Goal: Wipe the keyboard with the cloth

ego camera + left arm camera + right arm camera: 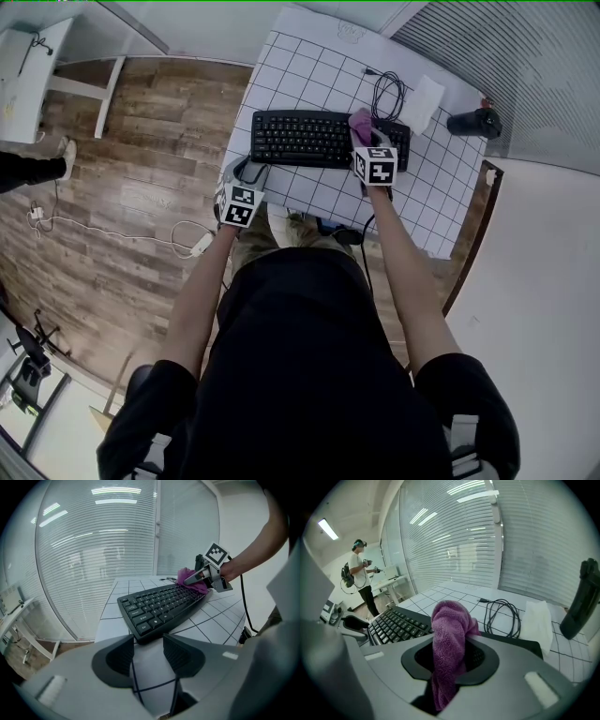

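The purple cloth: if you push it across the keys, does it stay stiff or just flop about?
Probably floppy: the cloth bunches and hangs in soft folds where the right gripper pinches it. It looks light and fuzzy, so it would likely drag a little over the keyboard rather than slide freely. It seems hardly fragile.

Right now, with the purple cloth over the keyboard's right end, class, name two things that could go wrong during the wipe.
1. The left claw stands open beside a corner of the black computer keyboard, not gripping it, so the keyboard may slide under the strokes.
2. The coiled black cable lies just behind where the right claw holds the purple knitted cloth; a loose fold might snag it.
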The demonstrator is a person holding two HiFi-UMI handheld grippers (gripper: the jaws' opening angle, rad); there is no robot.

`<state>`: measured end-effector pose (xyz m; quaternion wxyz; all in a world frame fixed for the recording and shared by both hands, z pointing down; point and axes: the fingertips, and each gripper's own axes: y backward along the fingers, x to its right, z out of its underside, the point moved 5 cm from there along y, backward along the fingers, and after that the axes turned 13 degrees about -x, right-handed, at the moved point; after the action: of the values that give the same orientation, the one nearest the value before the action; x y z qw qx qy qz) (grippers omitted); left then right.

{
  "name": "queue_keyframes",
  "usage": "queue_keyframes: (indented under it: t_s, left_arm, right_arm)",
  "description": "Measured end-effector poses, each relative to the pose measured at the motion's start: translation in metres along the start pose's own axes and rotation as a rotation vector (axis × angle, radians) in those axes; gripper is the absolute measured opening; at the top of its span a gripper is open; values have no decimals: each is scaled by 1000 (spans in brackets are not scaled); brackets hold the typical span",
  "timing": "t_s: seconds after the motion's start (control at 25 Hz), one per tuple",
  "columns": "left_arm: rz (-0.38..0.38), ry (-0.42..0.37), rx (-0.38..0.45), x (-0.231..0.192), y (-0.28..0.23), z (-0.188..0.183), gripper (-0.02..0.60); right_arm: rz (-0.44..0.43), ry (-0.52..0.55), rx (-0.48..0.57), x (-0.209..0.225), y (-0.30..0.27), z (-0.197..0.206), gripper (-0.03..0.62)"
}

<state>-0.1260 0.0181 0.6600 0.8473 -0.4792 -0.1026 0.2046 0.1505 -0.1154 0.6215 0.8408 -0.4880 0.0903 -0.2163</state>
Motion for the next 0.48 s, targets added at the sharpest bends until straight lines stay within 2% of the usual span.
queue_keyframes:
  t_s: [0.16,0.48]
  left_arm:
    - [1,0,1,0,1,-1,172]
    - [-3,-1,-1,0,0,0,172]
  right_arm:
    - [-52,2,7,-19,-6,-6,103]
    - [-35,-14,7,-27,-9,-10,103]
